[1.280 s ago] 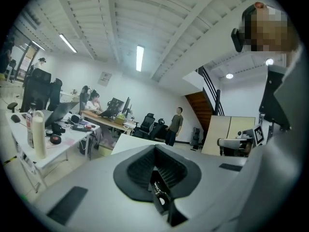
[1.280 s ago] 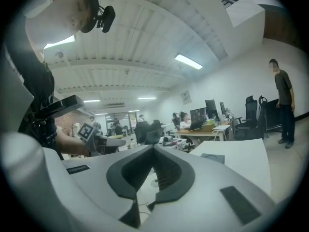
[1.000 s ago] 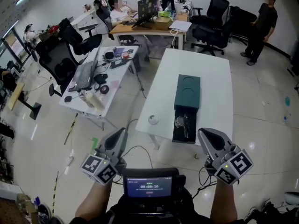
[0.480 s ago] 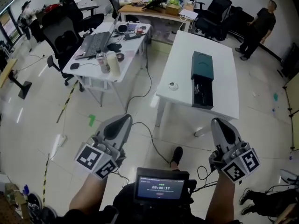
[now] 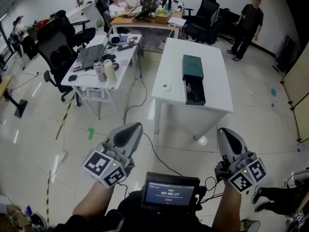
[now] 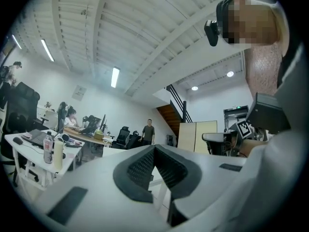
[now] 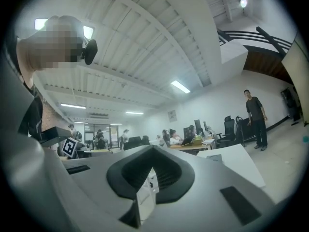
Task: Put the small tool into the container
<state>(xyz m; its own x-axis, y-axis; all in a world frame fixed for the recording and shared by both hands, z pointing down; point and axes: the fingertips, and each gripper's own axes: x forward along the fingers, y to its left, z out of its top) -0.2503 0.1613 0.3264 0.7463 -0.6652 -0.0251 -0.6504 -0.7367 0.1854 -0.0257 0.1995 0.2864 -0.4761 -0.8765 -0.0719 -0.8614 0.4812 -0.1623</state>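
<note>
At the far left of the head view, a cluttered white desk (image 5: pixel 86 81) and a black mesh office chair (image 5: pixel 60 57) stand apart from the working table. Next comes the grey left gripper (image 5: pixel 133 129), held over bare glossy floor. Its own view shows the jaws meeting at their tips with nothing between them (image 6: pixel 154 149). A black screen device (image 5: pixel 171 195) sits at the person's chest between the two arms.

Ahead stands the long white table (image 5: pixel 215 88), its near short edge well apart from both grippers. On it lies the dark green box-shaped container (image 5: pixel 192 65), its long axis running along the table away from the person. Its open black tray (image 5: pixel 194 93) is at the near end. Something small lies in that tray, too small to tell whether it is the small tool. A small pale round object (image 5: pixel 166 87) lies on the tabletop just left of the tray. The top is bare to the right of the container and beyond it. A black cable (image 5: pixel 153 151) trails across the floor short of the table.

The grey right gripper (image 5: pixel 225 134) is likewise closed and empty (image 7: pixel 152 149). Further right, a standing person in dark clothes (image 5: pixel 247 25) and a beige partition panel (image 5: pixel 297 88) edge the open floor.

Only the head view shows the tabletop and tray from above. The gripper views look level, taking in ceiling beams. The left one alone shows a staircase (image 6: pixel 176 98). Each catches the other gripper's marker cube (image 6: pixel 244 128) (image 7: pixel 71 146).
</note>
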